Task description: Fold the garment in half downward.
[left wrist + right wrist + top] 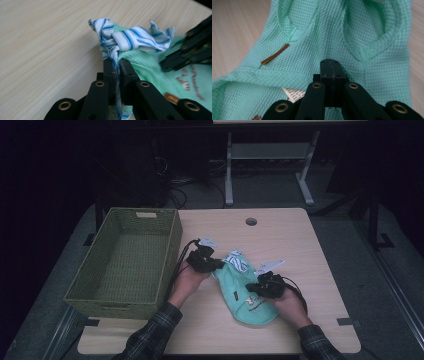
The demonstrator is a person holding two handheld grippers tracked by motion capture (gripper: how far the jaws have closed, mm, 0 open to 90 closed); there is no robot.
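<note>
A: High view, item one?
B: A mint-green knitted garment with a blue-and-white striped trim at its far end. It lies on the counter, right of centre. Its long axis runs from far-left to near-right, striped end pointing far-left.

A: Tools?
B: The left tool is at the striped end. The right tool rests over the garment's middle. A hand in a plaid sleeve holds each.

A: Surroundings?
B: Pale wood-grain counter with a round cable hole at the far edge. A green woven basket stands on the left part of the counter. Beyond, a dim room, grey floor and the white legs of another table.

A: Left tool view?
B: The left tool has its jaws together, clamped on the striped trim, which bunches into a knot above the tips. Green knit lies to the right, bearing a small brown tag. The other tool shows at the right edge.

A: Right tool view?
B: The right tool has its jaws pressed together over the waffle-textured green knit; whether any cloth is pinched between them, I cannot tell. A brown-orange tab sits to the left, a white printed label near the jaws.
</note>
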